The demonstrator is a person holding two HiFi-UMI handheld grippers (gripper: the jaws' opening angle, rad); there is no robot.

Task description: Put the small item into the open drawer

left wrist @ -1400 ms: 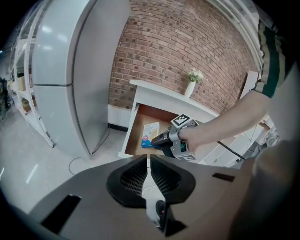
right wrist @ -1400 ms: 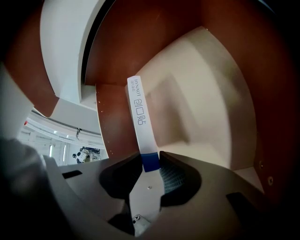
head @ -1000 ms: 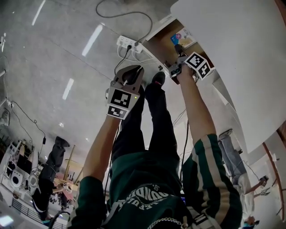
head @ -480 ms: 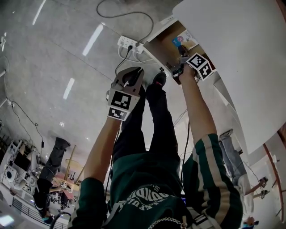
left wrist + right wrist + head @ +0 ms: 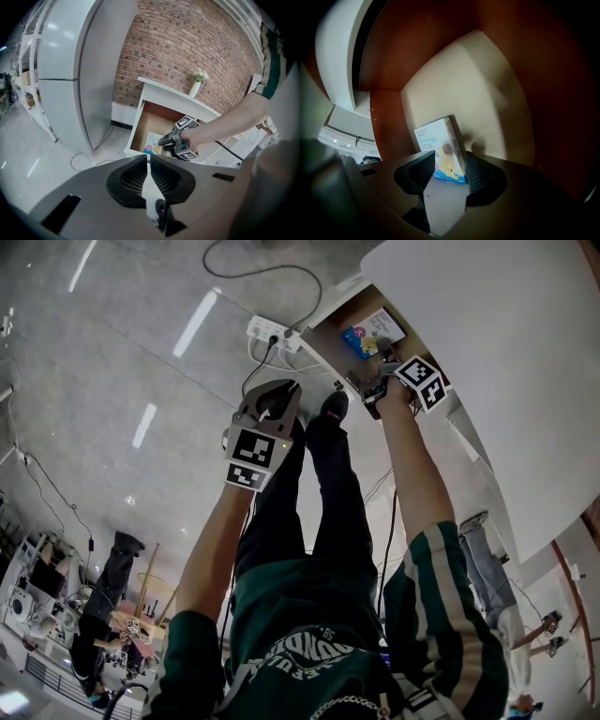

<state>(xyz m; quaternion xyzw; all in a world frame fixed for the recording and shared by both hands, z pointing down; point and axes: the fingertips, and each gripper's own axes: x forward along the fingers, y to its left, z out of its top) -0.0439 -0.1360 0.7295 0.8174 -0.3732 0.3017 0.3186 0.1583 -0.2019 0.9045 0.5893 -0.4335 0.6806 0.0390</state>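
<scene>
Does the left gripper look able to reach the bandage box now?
Probably not: the right gripper, its jaws just opening around the bandage box, covers it in the open drawer; the left gripper is shut.

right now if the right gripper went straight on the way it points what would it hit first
The bandage box: it stands between the jaws of the right gripper, which have just been opening. Behind it lies the drawer floor; how near is unclear.

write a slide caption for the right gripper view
Right gripper, its jaws just opened, with the bandage box between them on the drawer floor.
</scene>
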